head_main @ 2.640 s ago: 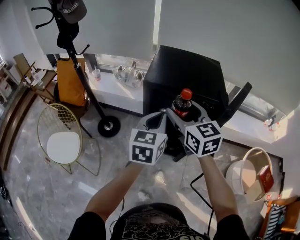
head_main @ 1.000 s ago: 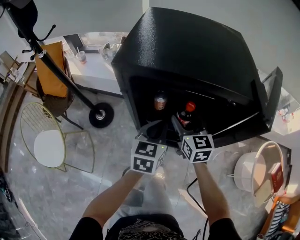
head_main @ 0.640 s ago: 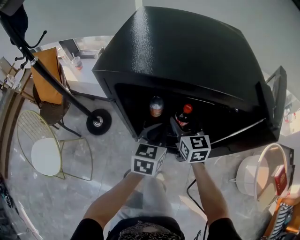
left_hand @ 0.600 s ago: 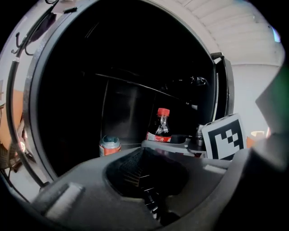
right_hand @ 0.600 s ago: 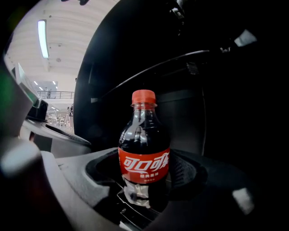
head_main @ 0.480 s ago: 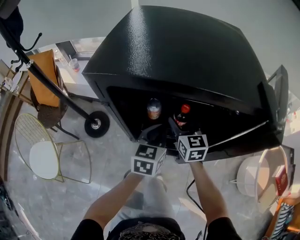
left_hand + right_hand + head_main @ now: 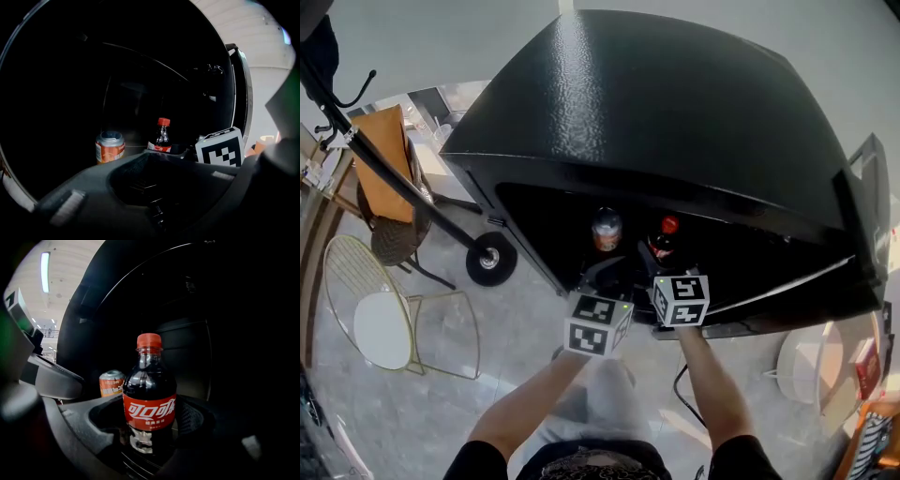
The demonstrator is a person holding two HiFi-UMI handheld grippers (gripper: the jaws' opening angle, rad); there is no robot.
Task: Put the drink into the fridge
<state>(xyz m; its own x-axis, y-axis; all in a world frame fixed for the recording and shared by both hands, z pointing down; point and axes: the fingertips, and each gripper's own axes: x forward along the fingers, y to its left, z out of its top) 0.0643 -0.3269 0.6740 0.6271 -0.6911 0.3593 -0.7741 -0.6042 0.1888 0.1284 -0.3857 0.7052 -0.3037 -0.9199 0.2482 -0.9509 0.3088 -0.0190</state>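
Observation:
The black fridge stands with its door swung out to the right. A dark cola bottle with a red cap and red label sits upright in my right gripper, which is shut on it just inside the dark opening. In the right gripper view the bottle fills the hollow between the jaws. An orange can stands inside, left of the bottle, and shows again as the can. My left gripper hangs beside it, jaws together and holding nothing, facing the can and the bottle.
A coat stand with a round base leans at the fridge's left. A wire chair with a white seat and an orange bag are farther left. A white bucket sits at the right, under the door.
Both grippers have moved forward towards the fridge. The bottle has gone from in front of the fridge to inside the opening, beside the can.

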